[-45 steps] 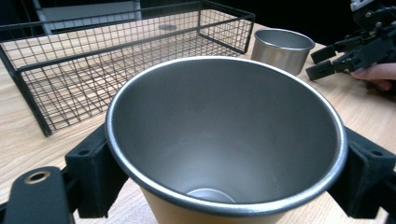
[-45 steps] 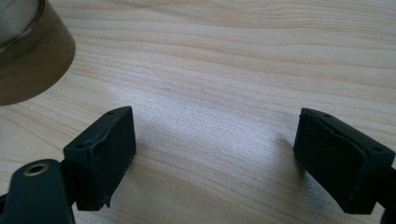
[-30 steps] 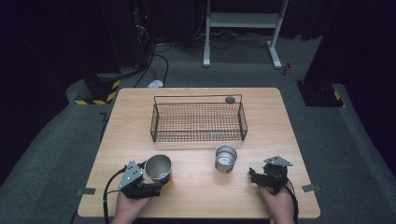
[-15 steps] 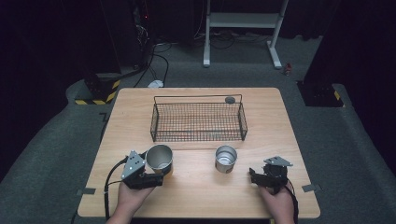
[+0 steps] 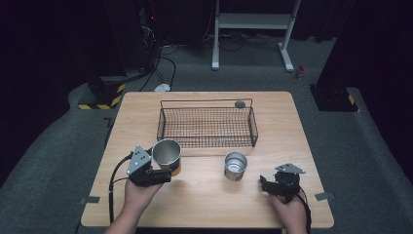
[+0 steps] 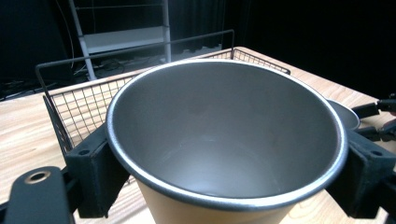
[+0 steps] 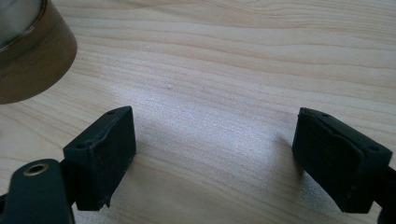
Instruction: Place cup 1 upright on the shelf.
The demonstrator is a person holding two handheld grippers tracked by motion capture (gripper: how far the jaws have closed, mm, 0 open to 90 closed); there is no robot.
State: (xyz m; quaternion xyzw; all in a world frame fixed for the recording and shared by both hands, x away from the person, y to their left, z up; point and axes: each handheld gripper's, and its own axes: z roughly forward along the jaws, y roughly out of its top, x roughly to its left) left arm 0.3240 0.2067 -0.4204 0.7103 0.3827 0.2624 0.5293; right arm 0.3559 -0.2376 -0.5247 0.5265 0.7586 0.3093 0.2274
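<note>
A large metal cup (image 5: pixel 166 153) with a tan outside sits between the jaws of my left gripper (image 5: pixel 168 171), which is shut on it just in front of the wire basket (image 5: pixel 204 101). In the left gripper view the cup (image 6: pixel 224 140) is empty and upright, the jaws press its sides, and the basket (image 6: pixel 74 107) lies right behind it. A smaller metal cup (image 5: pixel 235 165) stands on the table to the right. My right gripper (image 5: pixel 264 185) rests open near the front right, its jaws wide apart over bare wood (image 7: pixel 215 154), with the small cup (image 7: pixel 32 51) at upper left.
The black wire basket is empty in the middle of the wooden table (image 5: pixel 292 126). A small dark round object (image 5: pixel 239 104) lies by the basket's far right corner. A white metal stand (image 5: pixel 253 22) and cables are on the floor beyond.
My left gripper has carried the large cup away from the person, toward the basket's front left corner. The right gripper and small cup have stayed put.
</note>
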